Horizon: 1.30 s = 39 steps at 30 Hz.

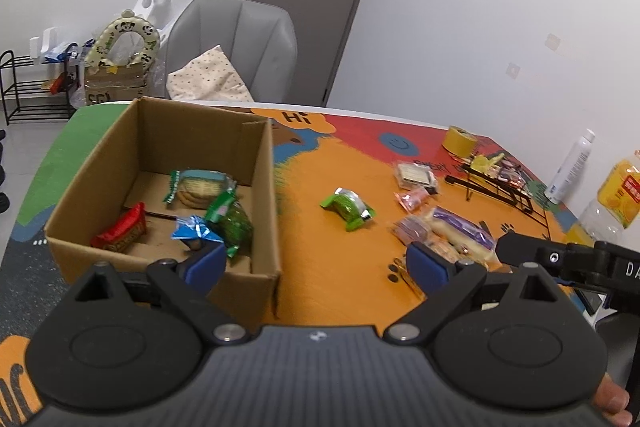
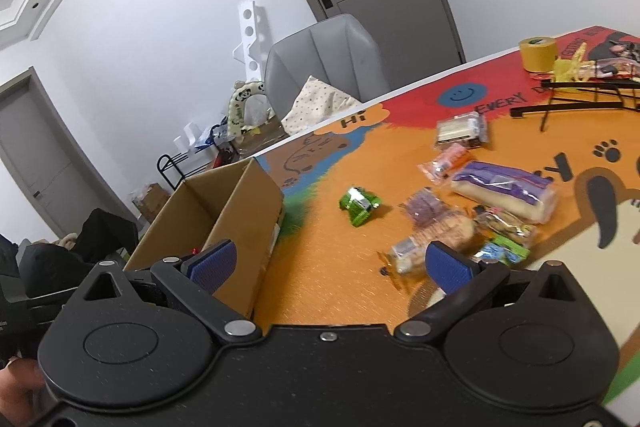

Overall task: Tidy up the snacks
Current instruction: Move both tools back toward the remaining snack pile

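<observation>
An open cardboard box stands on the colourful table mat and holds several wrapped snacks: a red one, a blue foil one, a green one and a biscuit pack. A green snack packet lies alone on the orange part of the mat. To its right sits a pile of snacks, among them a purple-topped bread pack. My left gripper is open and empty, straddling the box's near right corner. My right gripper is open and empty, between box and pile.
A yellow tape roll, a black wire rack, a white spray can and an oil bottle stand at the table's far right. A grey chair with a cushion is behind the table.
</observation>
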{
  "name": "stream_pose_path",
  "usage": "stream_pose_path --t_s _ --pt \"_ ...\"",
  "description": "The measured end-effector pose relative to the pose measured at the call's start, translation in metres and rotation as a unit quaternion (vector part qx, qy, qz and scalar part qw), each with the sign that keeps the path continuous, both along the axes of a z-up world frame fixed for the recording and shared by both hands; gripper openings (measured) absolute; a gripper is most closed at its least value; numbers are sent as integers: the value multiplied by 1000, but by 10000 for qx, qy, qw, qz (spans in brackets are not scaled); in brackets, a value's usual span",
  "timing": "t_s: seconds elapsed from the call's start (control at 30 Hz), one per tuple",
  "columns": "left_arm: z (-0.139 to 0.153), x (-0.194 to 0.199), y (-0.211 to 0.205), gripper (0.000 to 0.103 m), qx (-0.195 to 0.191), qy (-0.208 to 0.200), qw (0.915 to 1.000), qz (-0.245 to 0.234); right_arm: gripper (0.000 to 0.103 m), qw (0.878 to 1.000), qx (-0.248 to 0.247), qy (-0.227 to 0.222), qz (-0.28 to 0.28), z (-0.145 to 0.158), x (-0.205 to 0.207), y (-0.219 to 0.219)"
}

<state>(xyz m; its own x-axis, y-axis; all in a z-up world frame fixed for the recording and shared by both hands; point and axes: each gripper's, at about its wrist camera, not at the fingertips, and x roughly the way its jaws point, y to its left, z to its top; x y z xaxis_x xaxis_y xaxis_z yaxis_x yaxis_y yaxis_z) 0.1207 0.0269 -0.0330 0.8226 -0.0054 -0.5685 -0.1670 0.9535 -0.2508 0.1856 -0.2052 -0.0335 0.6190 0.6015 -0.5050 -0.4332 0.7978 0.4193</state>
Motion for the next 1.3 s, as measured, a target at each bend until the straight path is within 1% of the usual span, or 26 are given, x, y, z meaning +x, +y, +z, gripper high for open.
stream_pose_path --t_s 0.47,0.67,0.8,0.97,1.03,1.17,1.3 --pt "-5 -6 -34 96 -64 25 9994 -332 103 9986 16 3 -529 -6 -17 -57" --pt "-5 0 -51 96 -78 17 9984 -568 103 9974 20 16 -722 -9 -16 -75" --pt "-4 11 -60 96 -90 20 9973 -734 102 9967 23 23 -814 -12 -12 -84" --pt "-4 26 -70 96 -36 -50 9962 -866 89 9960 89 141 -883 -18 -2 -90" --pt "-4 31 -73 95 -7 -76 9957 -924 87 9957 131 205 -895 -21 3 -91" --pt "-7 43 -78 93 0 -45 9944 -1054 78 9956 153 331 -868 -29 13 -87" --pt "-11 54 -83 91 67 -57 9932 -1159 75 9952 129 442 -859 -37 24 -82"
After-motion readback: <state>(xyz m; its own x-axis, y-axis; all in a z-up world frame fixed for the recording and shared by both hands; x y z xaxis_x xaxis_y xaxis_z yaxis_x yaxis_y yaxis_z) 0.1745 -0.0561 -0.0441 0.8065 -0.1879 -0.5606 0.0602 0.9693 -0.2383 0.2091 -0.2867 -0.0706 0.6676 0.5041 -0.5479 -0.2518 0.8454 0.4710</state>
